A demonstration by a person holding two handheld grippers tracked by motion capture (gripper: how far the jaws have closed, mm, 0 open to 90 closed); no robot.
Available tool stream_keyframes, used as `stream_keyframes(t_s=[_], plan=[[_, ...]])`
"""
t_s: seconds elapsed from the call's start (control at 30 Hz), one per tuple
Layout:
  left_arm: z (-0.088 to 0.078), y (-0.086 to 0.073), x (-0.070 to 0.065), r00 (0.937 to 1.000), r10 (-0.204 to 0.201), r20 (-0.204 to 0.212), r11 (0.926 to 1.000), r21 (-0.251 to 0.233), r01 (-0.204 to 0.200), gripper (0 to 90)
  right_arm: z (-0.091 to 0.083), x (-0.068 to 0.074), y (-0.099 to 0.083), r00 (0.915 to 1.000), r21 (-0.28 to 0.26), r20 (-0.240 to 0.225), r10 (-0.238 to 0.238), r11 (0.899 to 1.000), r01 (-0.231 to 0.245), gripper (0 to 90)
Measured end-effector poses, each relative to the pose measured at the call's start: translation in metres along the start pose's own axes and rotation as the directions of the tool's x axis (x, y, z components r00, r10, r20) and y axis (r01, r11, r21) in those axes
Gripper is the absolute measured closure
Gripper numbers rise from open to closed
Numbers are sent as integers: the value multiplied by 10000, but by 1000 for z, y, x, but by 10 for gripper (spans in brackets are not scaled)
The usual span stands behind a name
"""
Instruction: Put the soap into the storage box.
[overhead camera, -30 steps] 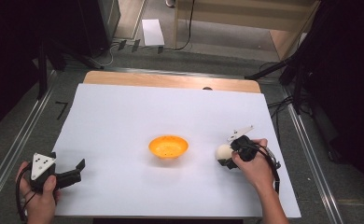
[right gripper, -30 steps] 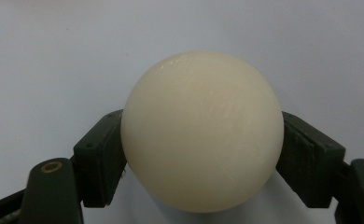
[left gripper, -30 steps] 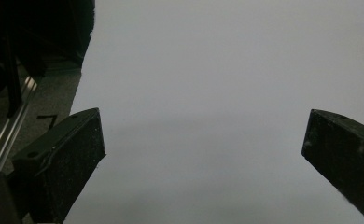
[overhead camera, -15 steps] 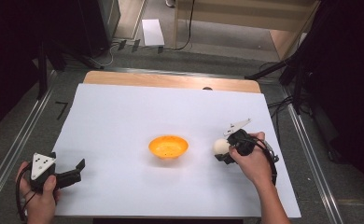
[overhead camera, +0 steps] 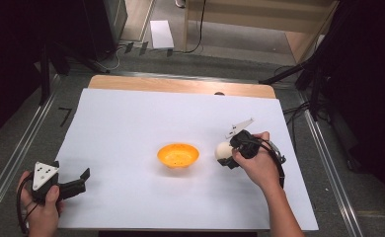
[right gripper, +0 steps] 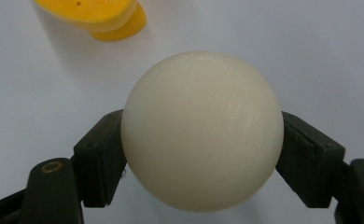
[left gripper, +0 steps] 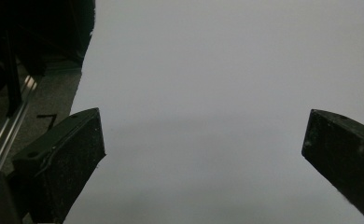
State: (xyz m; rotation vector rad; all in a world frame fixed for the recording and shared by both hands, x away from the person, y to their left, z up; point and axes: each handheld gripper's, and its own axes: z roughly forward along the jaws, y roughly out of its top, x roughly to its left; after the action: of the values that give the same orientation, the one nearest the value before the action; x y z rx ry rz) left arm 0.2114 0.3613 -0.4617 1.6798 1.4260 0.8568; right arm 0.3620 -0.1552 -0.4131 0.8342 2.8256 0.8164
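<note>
A cream-white ball (right gripper: 202, 130) is clamped between the two black jaws of my right gripper (right gripper: 202, 154), held above the white sheet. From above, the ball (overhead camera: 223, 151) and right gripper (overhead camera: 228, 157) hang just right of a small orange bowl (overhead camera: 178, 155) that stands at the middle of the table; the bowl's edge (right gripper: 96, 14) lies ahead of the ball at the upper left. My left gripper (overhead camera: 82, 178) rests at the near left corner, jaws wide apart with nothing between them, and its own view looks over bare white sheet (left gripper: 208, 93).
White paper (overhead camera: 131, 118) covers the tabletop, with a wooden strip (overhead camera: 180, 85) bare along the far edge. Metal rails (overhead camera: 13, 153) run along both sides. Dark floor, cables and stands (overhead camera: 304, 74) surround the table.
My right gripper has lifted the ball off the sheet and carried it a little toward the bowl. The left gripper has stayed where it was.
</note>
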Motion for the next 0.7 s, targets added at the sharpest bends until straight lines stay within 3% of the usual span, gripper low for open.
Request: stream_keyframes(t_s=[0.7], plan=[[0, 0, 0, 10000, 3, -2, 10000, -31, -3, 0, 6, 15, 36, 9959, 194, -222, -877, 9959, 881, 248]])
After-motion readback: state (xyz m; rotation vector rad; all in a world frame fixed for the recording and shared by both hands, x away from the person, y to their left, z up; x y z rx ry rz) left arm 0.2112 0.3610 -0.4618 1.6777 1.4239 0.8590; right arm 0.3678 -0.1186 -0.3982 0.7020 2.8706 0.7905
